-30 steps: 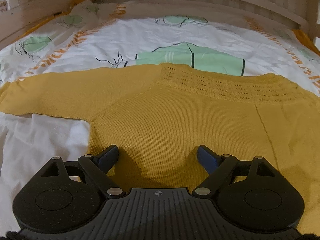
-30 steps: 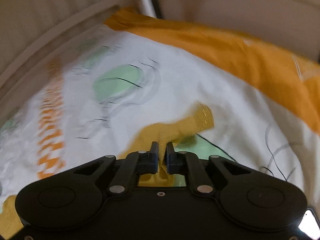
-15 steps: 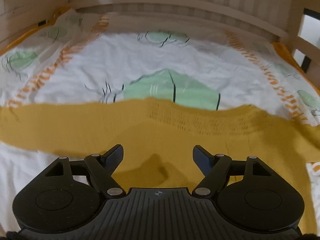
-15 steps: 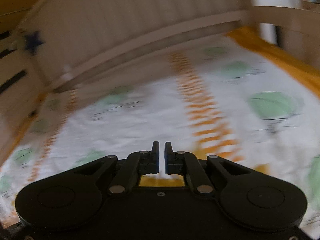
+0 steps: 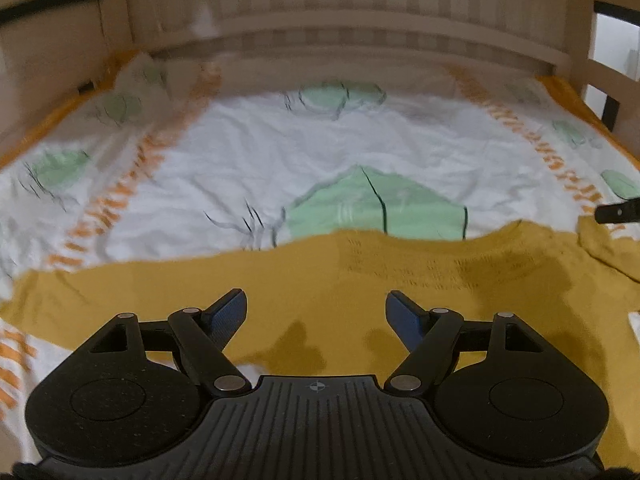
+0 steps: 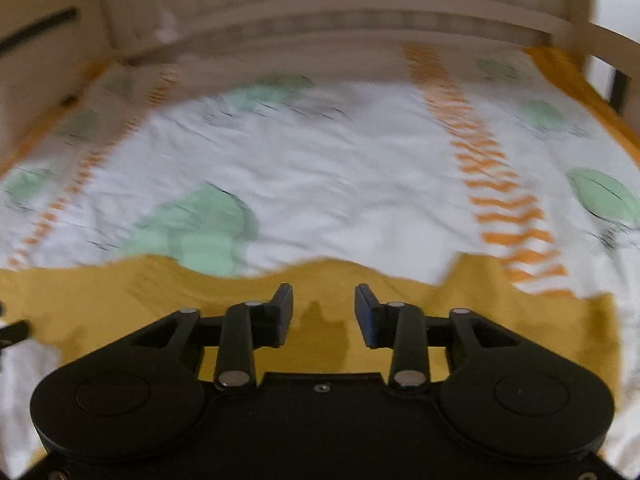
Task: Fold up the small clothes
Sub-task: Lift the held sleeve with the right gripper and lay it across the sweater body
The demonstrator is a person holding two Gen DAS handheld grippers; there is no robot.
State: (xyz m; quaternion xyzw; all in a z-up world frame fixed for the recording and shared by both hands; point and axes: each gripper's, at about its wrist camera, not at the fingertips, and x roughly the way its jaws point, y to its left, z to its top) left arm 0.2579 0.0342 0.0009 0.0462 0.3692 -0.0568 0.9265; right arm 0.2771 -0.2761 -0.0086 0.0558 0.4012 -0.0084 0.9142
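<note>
A mustard-yellow knitted sweater (image 5: 360, 280) lies flat on a white printed bedsheet (image 5: 320, 152), neckline toward the headboard, left sleeve stretched out to the left. It also shows in the right wrist view (image 6: 200, 300), its right sleeve lying at the right. My left gripper (image 5: 316, 308) is open and empty above the sweater's body. My right gripper (image 6: 324, 304) is open and empty above the sweater near its right shoulder. A tip of the right gripper shows at the right edge of the left wrist view (image 5: 618, 212).
The sheet (image 6: 340, 168) has green shapes and orange chevron stripes. A wooden slatted headboard (image 5: 360, 20) stands at the far end. Wooden side rails (image 5: 608, 76) run along the bed's left and right. An orange underlayer edges the sheet (image 6: 572, 72).
My right gripper was shut on the sweater's sleeve, has let it go and now stands open over the sweater. My left gripper has pulled back and risen, staying open.
</note>
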